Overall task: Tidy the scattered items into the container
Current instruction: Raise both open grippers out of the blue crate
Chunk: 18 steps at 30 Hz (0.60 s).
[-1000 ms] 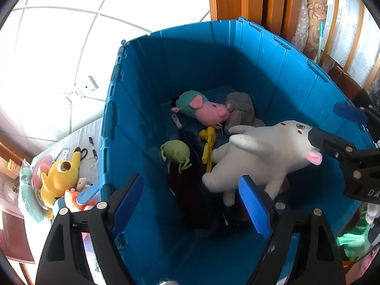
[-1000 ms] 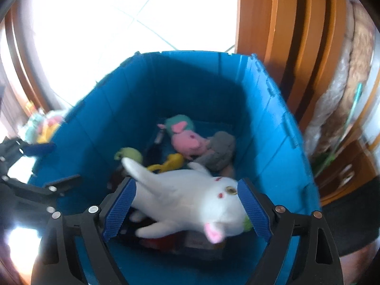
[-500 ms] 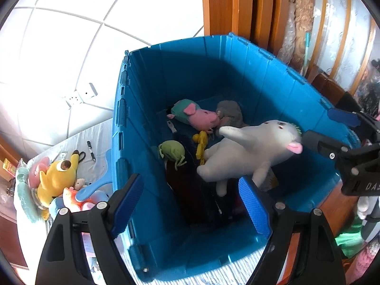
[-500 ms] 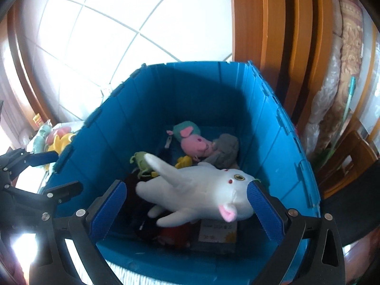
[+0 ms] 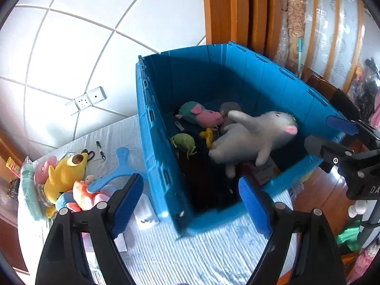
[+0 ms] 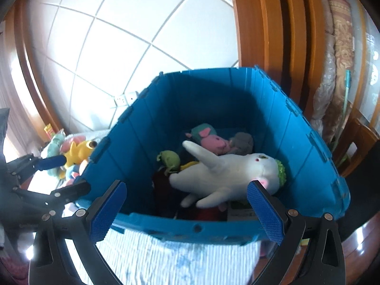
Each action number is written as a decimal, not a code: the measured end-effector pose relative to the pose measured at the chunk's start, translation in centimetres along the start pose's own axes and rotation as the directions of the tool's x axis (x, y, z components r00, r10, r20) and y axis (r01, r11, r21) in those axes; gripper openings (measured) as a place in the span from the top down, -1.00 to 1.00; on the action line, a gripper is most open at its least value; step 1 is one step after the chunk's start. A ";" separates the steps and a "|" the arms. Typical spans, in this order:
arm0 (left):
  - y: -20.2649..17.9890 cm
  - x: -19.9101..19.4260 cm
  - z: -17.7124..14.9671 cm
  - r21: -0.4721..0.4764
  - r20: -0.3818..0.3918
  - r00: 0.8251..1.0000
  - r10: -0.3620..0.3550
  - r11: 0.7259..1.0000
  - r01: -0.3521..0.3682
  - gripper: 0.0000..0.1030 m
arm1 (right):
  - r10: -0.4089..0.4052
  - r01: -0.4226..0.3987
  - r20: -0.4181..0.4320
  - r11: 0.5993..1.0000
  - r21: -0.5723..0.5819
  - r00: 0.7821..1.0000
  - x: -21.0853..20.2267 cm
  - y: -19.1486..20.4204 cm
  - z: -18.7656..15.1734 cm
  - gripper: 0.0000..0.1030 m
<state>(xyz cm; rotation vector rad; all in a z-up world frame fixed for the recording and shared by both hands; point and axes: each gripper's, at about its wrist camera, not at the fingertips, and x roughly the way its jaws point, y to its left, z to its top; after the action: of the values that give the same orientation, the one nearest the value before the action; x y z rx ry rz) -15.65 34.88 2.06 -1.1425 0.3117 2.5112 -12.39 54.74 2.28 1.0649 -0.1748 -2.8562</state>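
Blue container on striped cloth, white plush rabbit inside, right gripper jaws wide, empty

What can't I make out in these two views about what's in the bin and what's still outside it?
- Bin floor, both views: dark items under the white plush sit in shadow, unidentifiable.
- Card or booklet, right view: hidden by the plush and the bin's near wall.
- Toy pile, left view: toys overlap, so their count is unclear; in the right view, the bin wall and left tongs hide most of it.
- Pens, left view: too small.

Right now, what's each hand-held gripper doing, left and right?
Left hand-held gripper: open, holding nothing.
Right hand-held gripper: open, jaws just widened, nothing between them.
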 end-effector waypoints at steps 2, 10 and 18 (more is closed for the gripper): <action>0.5 -0.3 -0.6 0.003 0.001 1.000 -0.009 1.000 0.009 -0.60 | -0.009 0.009 -0.005 1.000 -0.009 1.000 -0.2 1.1 -0.6 -1.00; 2.1 -1.7 -3.5 0.020 0.018 0.998 -0.054 0.998 0.053 -0.60 | -0.085 0.085 -0.013 0.996 -0.010 0.996 -1.2 4.5 -3.7 -1.00; 3.1 -2.7 -7.1 0.025 0.011 0.997 -0.073 0.997 0.073 -0.60 | -0.071 0.071 0.010 0.997 0.030 0.997 -2.9 6.1 -6.7 -0.99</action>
<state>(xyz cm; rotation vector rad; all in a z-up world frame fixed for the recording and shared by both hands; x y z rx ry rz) -10.47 28.99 -0.34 -1.1087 0.2918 2.4431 -5.59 48.55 -0.01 1.0829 -0.1848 -2.9316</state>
